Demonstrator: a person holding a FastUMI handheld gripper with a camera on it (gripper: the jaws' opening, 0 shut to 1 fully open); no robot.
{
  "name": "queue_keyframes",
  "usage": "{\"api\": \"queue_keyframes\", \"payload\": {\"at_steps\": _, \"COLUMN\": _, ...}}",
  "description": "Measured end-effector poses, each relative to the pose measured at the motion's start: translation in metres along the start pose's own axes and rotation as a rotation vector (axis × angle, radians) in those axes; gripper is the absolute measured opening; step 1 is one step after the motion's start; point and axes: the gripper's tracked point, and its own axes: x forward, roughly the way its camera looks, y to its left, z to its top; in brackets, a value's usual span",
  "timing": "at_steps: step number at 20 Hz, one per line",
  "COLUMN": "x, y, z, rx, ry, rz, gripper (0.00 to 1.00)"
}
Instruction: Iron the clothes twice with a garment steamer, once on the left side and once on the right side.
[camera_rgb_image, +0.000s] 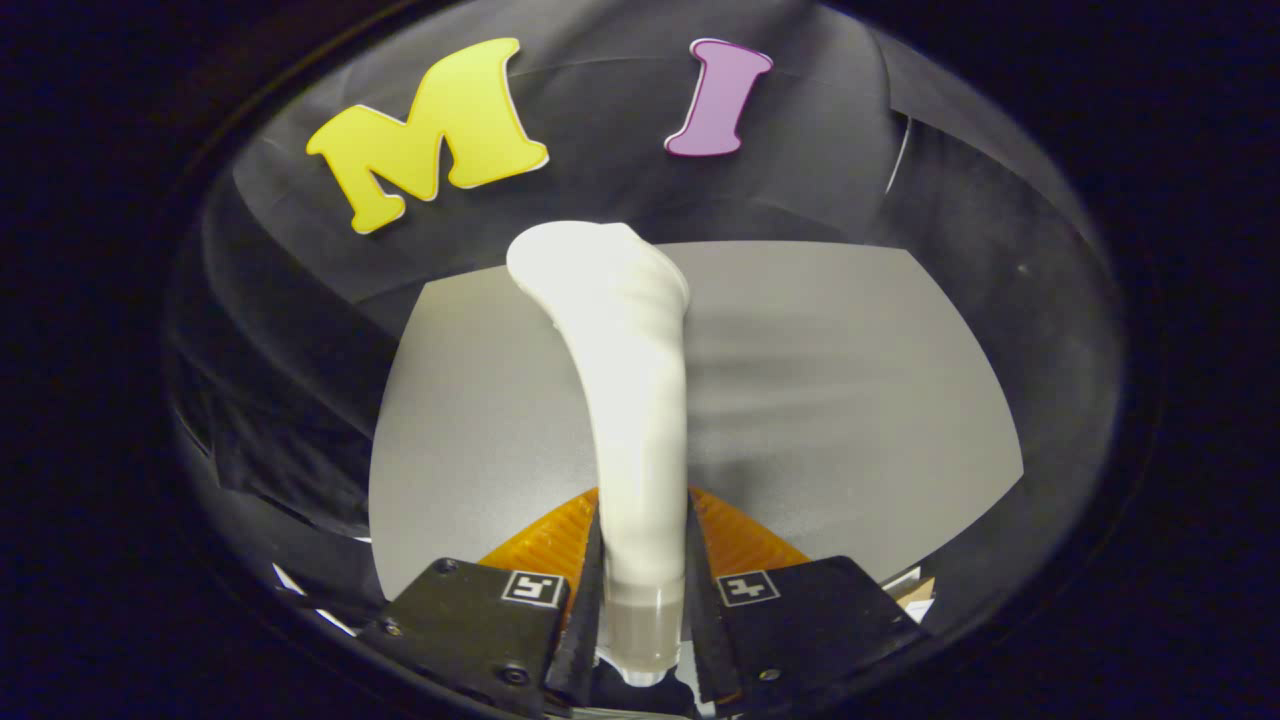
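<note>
The white steamer (625, 400) looks rigid, smooth and top-heavy; its narrow handle is the place to grip. The gripper (640, 600) has its jaws clamped on that handle, head reaching beyond them over the grey garment (850, 400), spread flat.

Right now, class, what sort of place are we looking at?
Probably a staged ironing booth: a black cloth wall behind a grey garment, and the gripper clamped on a white steamer.
</note>
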Motion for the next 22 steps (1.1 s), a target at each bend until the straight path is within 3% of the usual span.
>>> {"api": "queue_keyframes", "payload": {"at_steps": 3, "x": -0.003, "y": 0.001, "z": -0.003, "rx": 0.018, "ry": -0.026, "rz": 0.019, "gripper": 0.36}}
{"api": "queue_keyframes", "payload": {"at_steps": 9, "x": -0.037, "y": 0.011, "z": -0.027, "rx": 0.073, "ry": -0.104, "rz": 0.117, "gripper": 0.33}}
{"api": "queue_keyframes", "payload": {"at_steps": 22, "x": -0.221, "y": 0.053, "z": -0.047, "rx": 0.139, "ry": -0.466, "rz": 0.278, "gripper": 0.33}}
